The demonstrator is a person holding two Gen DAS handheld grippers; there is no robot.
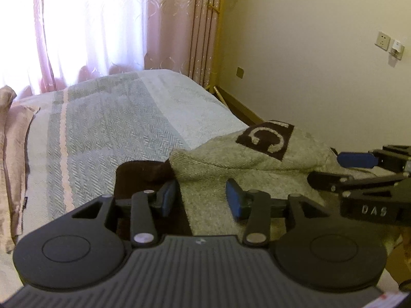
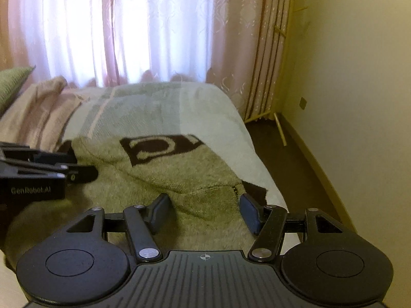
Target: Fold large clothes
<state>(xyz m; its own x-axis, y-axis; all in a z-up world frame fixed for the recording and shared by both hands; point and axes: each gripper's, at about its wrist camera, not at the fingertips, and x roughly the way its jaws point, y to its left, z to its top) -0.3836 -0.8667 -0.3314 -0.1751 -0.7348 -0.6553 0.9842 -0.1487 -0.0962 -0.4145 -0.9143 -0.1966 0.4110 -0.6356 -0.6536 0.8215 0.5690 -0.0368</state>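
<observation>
Left gripper (image 1: 201, 197) wide open, holding nothing, over grey sweater (image 1: 257, 159) on bed (image 1: 115, 118). Right gripper (image 2: 204, 211) likewise wide open, empty, over sweater's edge.

The sweater (image 2: 179, 179) runs hidden under both claw bodies, and its dark patch lettering (image 2: 159, 151) blurs unreadably.

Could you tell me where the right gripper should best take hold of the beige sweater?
Probably at the sweater's dark-trimmed right edge, coming from the right side: there the edge lies exposed on the bedspread, just beyond the open right gripper.
</observation>
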